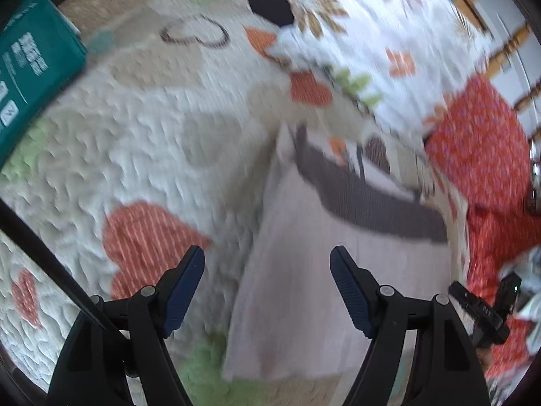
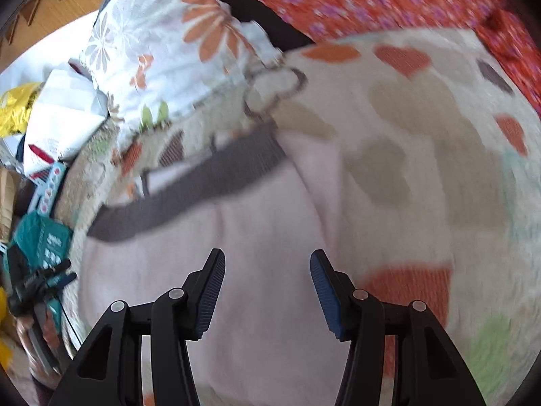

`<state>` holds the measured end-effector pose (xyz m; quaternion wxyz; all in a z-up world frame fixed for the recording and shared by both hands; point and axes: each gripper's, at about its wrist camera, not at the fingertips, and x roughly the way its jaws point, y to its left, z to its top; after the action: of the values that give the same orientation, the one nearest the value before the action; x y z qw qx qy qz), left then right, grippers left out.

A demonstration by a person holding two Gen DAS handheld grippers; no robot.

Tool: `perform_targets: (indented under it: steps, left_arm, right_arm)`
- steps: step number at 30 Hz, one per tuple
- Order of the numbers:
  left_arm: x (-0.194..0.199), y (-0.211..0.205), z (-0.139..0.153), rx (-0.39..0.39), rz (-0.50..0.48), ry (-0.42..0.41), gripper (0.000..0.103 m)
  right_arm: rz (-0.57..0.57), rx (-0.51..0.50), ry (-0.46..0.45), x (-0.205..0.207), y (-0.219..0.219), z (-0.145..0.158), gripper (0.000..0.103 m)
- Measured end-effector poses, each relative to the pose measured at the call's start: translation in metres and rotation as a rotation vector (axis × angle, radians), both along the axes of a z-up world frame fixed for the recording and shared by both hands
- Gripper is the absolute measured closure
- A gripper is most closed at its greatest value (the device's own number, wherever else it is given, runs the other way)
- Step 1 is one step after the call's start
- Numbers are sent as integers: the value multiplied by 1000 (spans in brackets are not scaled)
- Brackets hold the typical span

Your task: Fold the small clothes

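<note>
Left wrist view: I see my left gripper (image 1: pixel 267 257) spread, nothing between its fingers, above the pale pink garment's (image 1: pixel 304 287) left edge. The garment lies flat on the heart-print blanket (image 1: pixel 135 128), grey band (image 1: pixel 365 199) at its far end. My right gripper (image 2: pixel 267 260) hangs spread and empty over the garment's middle.

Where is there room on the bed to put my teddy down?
The heart-print blanket is bare between the pale garment and the green box. It is bare again on the garment's other side. It is crowded near the flowered pillow and the red cloth.
</note>
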<state>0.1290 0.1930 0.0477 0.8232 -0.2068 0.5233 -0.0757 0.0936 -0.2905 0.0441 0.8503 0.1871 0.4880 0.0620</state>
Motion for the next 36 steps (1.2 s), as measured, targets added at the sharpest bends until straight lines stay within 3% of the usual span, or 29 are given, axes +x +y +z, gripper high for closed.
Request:
perform_targets:
  steps: [6, 8, 9, 10, 12, 16, 20, 23, 26, 29, 31, 36]
  left_arm:
    - [-17, -29, -24, 185, -149, 48, 28]
    - [-23, -36, -24, 230, -186, 25, 53]
    - [-26, -36, -22, 202, -207, 18, 88]
    - [-29, -34, -21, 142, -208, 30, 94]
    - [-36, -27, -13, 108, -172, 18, 98]
    - [-55, -18, 4, 34, -156, -14, 98]
    - [-74, -19, 0, 57, -167, 8, 98]
    - [-78, -20, -15, 102, -158, 57, 98]
    - [-79, -13, -19, 93, -124, 61, 94]
    - [-79, -3, -14, 124, -58, 21, 79]
    - [-79, 7, -9, 125, -1, -4, 60]
    - [-83, 34, 5, 9, 145, -89, 49]
  right_arm:
    - [-12, -4, 7, -26, -2, -32, 46]
    - [-4, 38, 9, -27, -4, -37, 60]
    - [4, 69, 14, -27, -5, -37, 75]
    - [6, 103, 17, -27, -7, -36, 78]
    - [14, 131, 12, -33, -8, -30, 80]
    - [33, 200, 18, -48, -12, -23, 82]
    - [58, 237, 56, -63, -15, -25, 82]
    - [95, 224, 87, -71, -11, -32, 81]
    - [116, 189, 118, -74, -7, -37, 78]
    - [102, 171, 110, -79, -9, -33, 71]
    - [87, 144, 99, -82, -10, -29, 66]
    - [26, 52, 2, -94, -18, -8, 65]
